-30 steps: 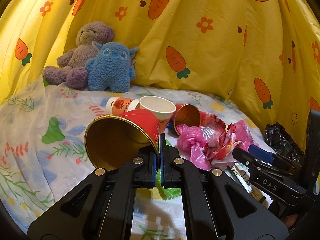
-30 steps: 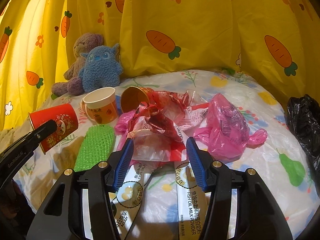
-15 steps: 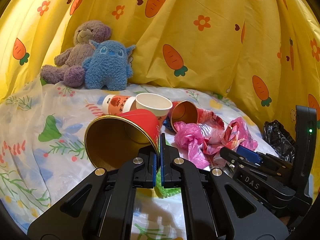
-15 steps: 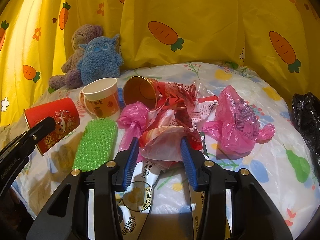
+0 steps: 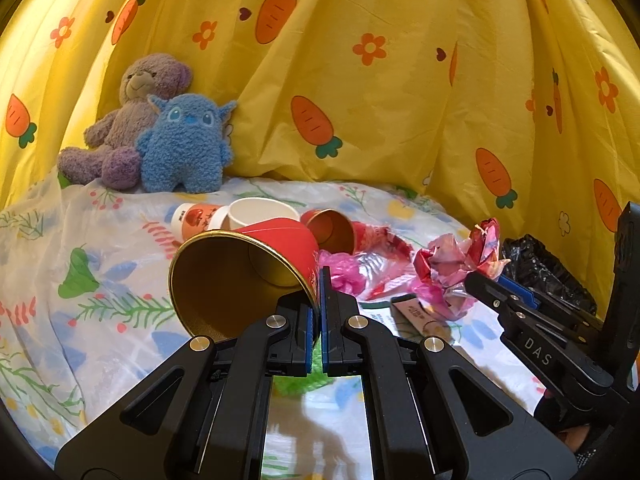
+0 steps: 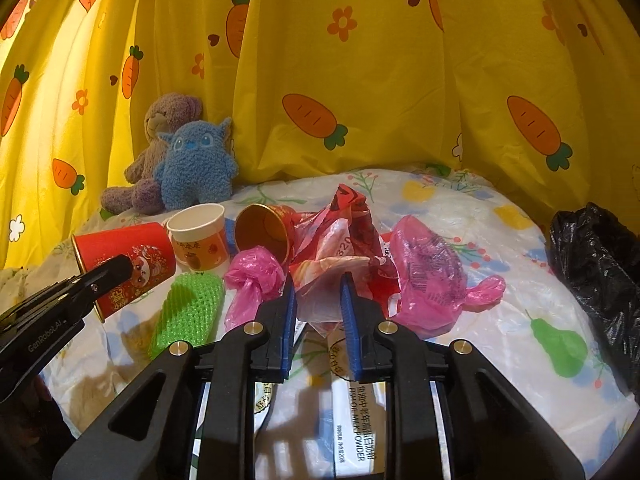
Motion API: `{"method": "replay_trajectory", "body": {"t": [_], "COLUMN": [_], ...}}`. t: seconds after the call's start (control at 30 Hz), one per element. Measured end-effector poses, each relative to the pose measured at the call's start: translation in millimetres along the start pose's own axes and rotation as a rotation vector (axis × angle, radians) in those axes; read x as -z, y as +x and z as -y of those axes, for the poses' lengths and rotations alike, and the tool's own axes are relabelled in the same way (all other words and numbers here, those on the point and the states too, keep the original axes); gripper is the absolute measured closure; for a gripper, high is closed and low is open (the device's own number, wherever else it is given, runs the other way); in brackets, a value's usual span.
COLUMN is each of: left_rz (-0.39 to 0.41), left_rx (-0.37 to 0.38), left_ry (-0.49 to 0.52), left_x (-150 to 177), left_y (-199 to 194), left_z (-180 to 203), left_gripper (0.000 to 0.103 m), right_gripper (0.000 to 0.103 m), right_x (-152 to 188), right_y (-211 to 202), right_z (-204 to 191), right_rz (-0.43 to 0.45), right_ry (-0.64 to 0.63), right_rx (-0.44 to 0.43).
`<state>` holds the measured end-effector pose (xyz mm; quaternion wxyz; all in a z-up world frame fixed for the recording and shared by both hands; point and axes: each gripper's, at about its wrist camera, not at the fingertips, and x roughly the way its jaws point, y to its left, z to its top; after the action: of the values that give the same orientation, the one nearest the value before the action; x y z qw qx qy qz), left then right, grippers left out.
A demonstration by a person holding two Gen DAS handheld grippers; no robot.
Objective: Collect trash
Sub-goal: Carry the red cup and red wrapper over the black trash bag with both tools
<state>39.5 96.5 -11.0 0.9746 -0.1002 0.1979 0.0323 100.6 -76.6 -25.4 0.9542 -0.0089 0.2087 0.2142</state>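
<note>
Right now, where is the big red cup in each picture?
Left wrist view: the red cup sits at centre, its gold mouth facing the camera, its rim pinched in the left gripper.
Right wrist view: the red cup is at the left edge, held up on its side.
Shared landmark: the blue plush toy against the yellow curtain.

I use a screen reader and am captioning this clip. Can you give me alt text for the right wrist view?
The right gripper, jaws just closing, pinches a crumpled red-and-clear wrapper on a floral sheet. Left of it, the left gripper holds a red cup; nearby lie more cups, pink bags, a green mesh sleeve and a black bag.
</note>
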Motion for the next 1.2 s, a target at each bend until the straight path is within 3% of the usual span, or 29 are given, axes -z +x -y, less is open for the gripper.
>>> {"method": "replay_trajectory", "body": {"t": [0.43,0.77,0.97,1.2], "left_rz": [-0.015,-0.009,-0.006,-0.048], "left_rx": [0.238,0.450,0.554,0.700], "left_ry": [0.138,0.240,0.288,0.332], "left_x": [-12,-33,-52,-51], "left_y": [18,49,85,143], "left_z": [110,220,288,355], "left_gripper": [0.101,0.101,0.101,0.101], "right_gripper": [0.081,0.081,0.081,0.081], "right_x": [1,-4,-6,2], "right_y": [-49,-70,-68,-60], "right_z": [73,147,209,265], "right_rz": [0.080,0.157,0.169,0.141], "right_ry": [0.040,0.027,0.089,0.163], "right_rx": [0.187,0.464,0.609,0.695]}}
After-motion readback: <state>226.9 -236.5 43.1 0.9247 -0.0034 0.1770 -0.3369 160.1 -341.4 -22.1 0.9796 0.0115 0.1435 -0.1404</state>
